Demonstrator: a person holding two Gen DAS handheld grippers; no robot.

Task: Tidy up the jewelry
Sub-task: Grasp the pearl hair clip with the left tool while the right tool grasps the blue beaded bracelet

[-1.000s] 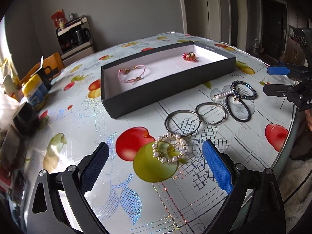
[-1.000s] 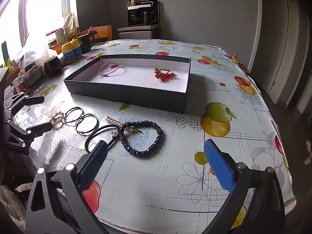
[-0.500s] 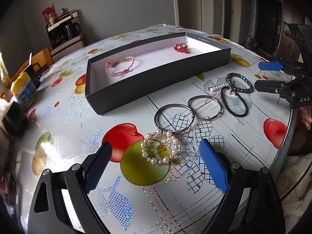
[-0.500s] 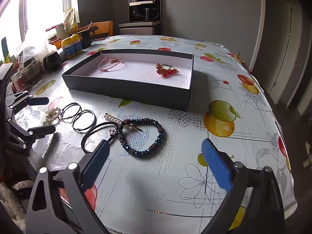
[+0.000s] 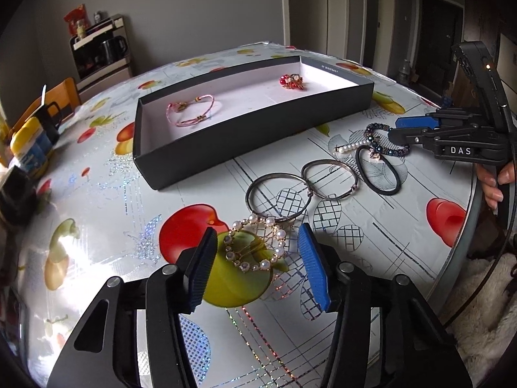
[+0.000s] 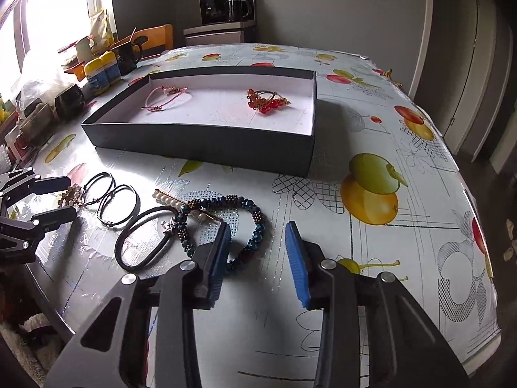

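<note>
Black box (image 5: pixel 252 135) mid-table, bare cloth (image 6: pixel 371 258) toward the near edge.

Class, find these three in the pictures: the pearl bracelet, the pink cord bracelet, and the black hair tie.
pearl bracelet (image 5: pixel 255 245), left wrist view, on its wire middle.
pink cord bracelet (image 5: pixel 190 113), left wrist view, inside the loop, on the cord.
black hair tie (image 6: pixel 127 258), right wrist view, on its near band.
</note>
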